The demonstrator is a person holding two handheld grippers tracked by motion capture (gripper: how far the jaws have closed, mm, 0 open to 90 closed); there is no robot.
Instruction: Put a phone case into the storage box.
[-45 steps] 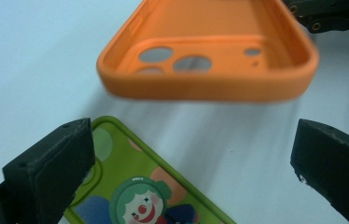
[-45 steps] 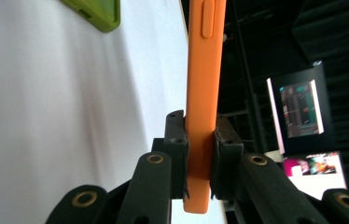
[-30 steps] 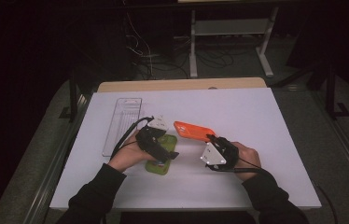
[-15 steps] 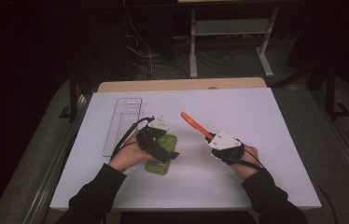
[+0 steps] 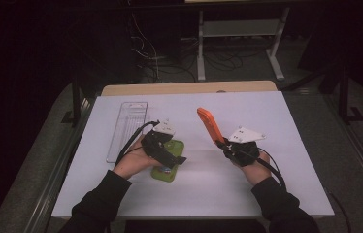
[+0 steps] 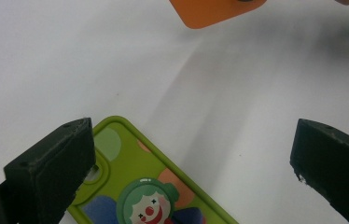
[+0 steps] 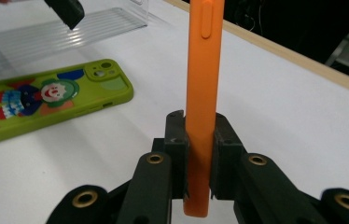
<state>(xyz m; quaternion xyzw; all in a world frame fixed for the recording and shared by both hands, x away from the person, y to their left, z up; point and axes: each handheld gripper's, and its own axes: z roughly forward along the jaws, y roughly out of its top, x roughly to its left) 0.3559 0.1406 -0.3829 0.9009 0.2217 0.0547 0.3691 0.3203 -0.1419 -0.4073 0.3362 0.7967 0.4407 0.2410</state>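
Nearby, clear tray (image 5: 127, 127), green case (image 5: 169, 162).

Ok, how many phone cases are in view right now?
2. The orange phone case is clamped edge-on in the right gripper, lifted off the table. The green phone case lies flat under the open left gripper.

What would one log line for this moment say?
right tool: shut on orange phone case, lifted | left tool: open over green phone case
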